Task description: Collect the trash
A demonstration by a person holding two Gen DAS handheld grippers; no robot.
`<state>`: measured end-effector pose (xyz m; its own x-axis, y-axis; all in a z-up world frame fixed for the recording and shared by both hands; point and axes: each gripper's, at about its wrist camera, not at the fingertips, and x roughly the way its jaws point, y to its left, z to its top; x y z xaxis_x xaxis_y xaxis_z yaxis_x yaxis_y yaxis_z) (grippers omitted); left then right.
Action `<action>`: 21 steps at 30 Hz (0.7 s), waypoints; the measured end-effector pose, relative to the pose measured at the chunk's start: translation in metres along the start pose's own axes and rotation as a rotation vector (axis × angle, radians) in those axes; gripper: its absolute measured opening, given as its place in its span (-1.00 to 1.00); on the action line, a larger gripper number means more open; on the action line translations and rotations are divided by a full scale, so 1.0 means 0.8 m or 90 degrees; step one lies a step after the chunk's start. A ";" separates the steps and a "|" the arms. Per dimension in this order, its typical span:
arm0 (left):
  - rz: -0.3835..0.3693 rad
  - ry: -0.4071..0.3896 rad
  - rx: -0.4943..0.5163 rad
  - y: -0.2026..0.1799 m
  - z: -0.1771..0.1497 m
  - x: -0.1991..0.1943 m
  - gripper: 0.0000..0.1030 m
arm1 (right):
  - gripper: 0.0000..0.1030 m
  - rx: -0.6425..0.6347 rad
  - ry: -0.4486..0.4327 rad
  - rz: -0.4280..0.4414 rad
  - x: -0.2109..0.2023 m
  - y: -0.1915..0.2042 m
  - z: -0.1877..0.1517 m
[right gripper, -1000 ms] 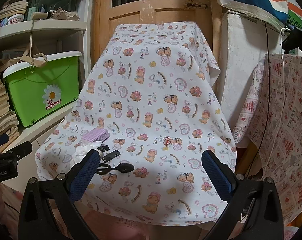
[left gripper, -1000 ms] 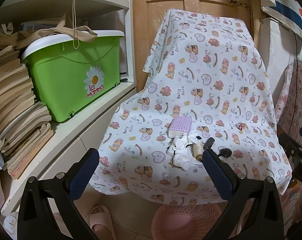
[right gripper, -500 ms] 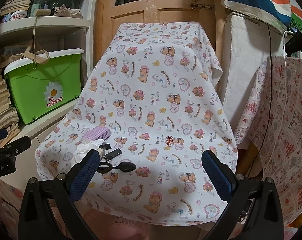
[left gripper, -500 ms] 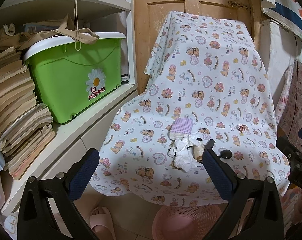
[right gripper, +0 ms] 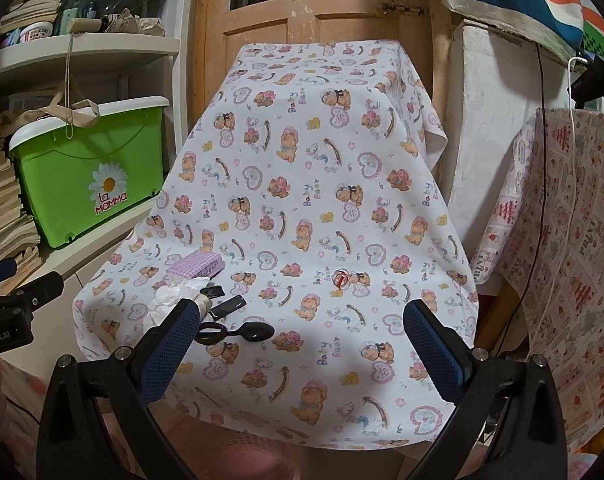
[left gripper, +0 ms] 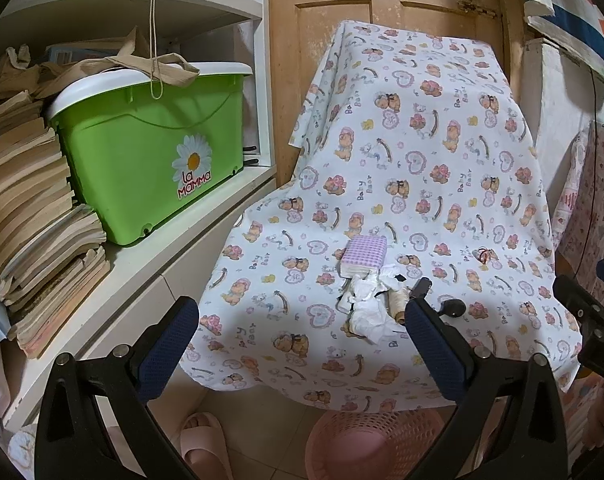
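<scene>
Left wrist view looks down a draped, bear-printed cloth (left gripper: 402,184) toward a small cluster of litter: crumpled white tissue (left gripper: 368,304) lies against a purple checked tissue pack (left gripper: 364,256), with a spool of beige thread (left gripper: 396,300) touching the tissue on its right and a black spoon (left gripper: 452,307) just beside that. The left gripper (left gripper: 302,348) hangs spread wide with nothing between its blue pads, aimed at the cloth short of the tissue, likely lined up for a first pick. A pink mesh basket (left gripper: 366,440) sits on the floor directly under the cloth's front edge, which suits it as the drop point for trash.

From the right wrist view, the right gripper (right gripper: 298,344) is likewise released and empty, over the cloth's bare middle. The tissue (right gripper: 174,294) lies off to its left, so the left claw looks better placed to take it.
</scene>
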<state>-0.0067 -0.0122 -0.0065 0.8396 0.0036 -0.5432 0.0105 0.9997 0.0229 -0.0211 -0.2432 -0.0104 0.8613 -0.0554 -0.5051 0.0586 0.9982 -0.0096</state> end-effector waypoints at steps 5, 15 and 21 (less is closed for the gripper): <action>0.000 0.000 0.008 0.000 -0.002 -0.001 0.98 | 0.99 -0.001 0.001 0.000 0.000 -0.002 0.001; 0.000 0.002 0.007 -0.003 -0.001 0.000 0.98 | 0.99 0.004 0.006 -0.003 0.003 -0.007 -0.002; 0.000 0.001 0.010 -0.003 -0.001 0.000 0.98 | 0.99 0.001 0.002 0.000 0.004 -0.006 -0.002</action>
<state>-0.0074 -0.0149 -0.0071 0.8392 0.0037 -0.5439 0.0187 0.9992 0.0356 -0.0195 -0.2479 -0.0134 0.8593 -0.0549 -0.5085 0.0592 0.9982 -0.0077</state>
